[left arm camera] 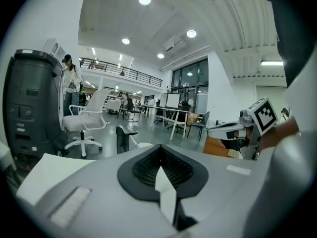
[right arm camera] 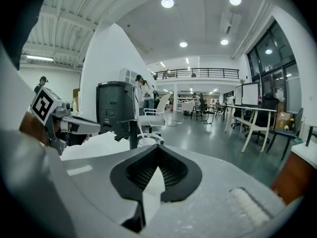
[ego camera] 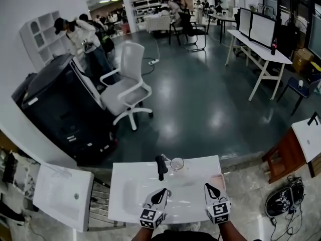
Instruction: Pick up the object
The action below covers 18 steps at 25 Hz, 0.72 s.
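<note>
Both tools are hovering low over the near edge of the white tabletop (ego camera: 129,197), pointing away from the person. The left tool (ego camera: 163,191) is holding its jaws together, their tips meeting, and is gripping nothing; only bare tabletop is showing through the gap behind the pads. The right tool (ego camera: 208,186) is likewise keeping its jaws pressed together and empty.

The clear round cup (ego camera: 176,163) is sitting on the far part of the tabletop, ahead of both tools and apart from them, just beside a black upright post (ego camera: 160,167). Seen from the left tool (left arm camera: 159,151), post (left arm camera: 121,139) and cup (left arm camera: 143,145) are lying ahead and slightly left of its jaw line. From the right tool (right arm camera: 157,151) they are also lying ahead and to the left, with the cup (right arm camera: 147,142) just right of the post (right arm camera: 132,133).
</note>
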Tool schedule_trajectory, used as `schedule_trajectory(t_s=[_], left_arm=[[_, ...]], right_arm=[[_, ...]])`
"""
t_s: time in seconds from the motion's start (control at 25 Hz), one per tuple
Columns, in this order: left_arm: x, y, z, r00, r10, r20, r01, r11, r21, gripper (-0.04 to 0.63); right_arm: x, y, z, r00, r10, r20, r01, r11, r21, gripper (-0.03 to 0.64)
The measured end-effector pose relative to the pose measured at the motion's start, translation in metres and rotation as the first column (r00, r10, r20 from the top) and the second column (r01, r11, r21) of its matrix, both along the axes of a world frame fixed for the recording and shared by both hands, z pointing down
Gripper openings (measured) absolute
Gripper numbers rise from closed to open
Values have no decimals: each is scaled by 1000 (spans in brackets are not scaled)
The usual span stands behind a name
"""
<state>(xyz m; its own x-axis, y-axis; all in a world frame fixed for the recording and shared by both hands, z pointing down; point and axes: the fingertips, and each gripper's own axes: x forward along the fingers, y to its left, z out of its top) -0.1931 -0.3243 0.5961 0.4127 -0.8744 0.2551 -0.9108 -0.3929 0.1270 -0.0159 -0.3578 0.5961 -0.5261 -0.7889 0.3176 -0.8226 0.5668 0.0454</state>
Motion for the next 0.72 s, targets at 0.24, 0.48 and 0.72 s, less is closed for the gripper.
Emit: schedule_trajectory(t_s=[0.24, 0.48, 0.72], left_arm=[[-4, 3, 15, 1000, 27, -2, -27, 999, -39, 18], [-4, 6, 29, 999, 43, -6, -43, 998, -39, 18], [5, 13, 34, 997, 71, -2, -71, 993, -95, 18]], right_arm=[[11, 1, 23, 998, 45, -32, -47, 998, -52, 3], [37, 4, 46, 989, 132, -74, -139, 984, -109, 71], [62, 12, 80, 973, 185, -139, -212, 954, -213, 261]])
